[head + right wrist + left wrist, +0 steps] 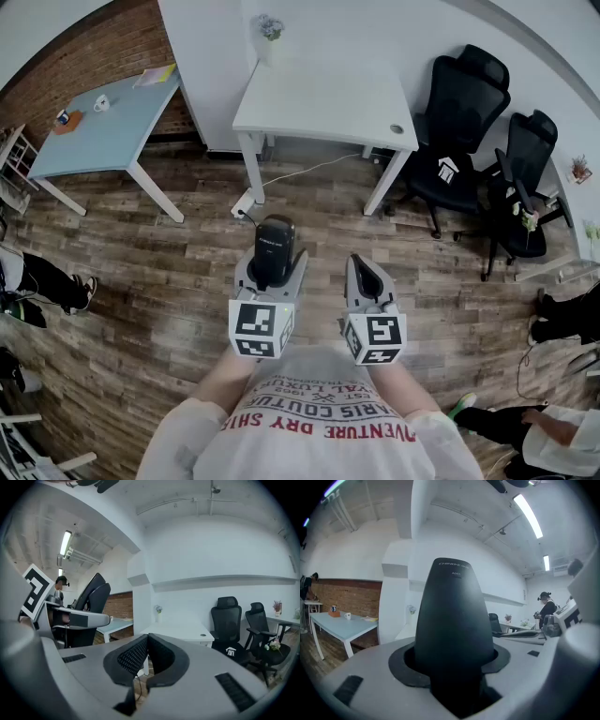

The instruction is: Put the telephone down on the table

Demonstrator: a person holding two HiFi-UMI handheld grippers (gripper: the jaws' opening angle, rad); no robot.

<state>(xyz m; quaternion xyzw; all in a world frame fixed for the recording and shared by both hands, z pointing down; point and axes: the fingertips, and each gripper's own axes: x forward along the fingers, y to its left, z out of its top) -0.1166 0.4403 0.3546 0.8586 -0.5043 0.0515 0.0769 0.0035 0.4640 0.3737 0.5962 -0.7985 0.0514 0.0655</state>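
Observation:
A black telephone handset [275,249] stands upright between the jaws of my left gripper [272,267], which is shut on it above the wooden floor. In the left gripper view the telephone [453,620] fills the middle and hides the gap between the jaws. My right gripper [367,277] hangs beside it to the right, its pads closed together with nothing between them; the right gripper view shows the black pads [132,657] meeting. A white table [323,108] stands ahead, well beyond both grippers.
A light blue table [108,131] with a mug stands at the far left. Two black office chairs [464,122] are to the right of the white table. A small plant [269,30] sits at its back edge. People stand at the left and right edges.

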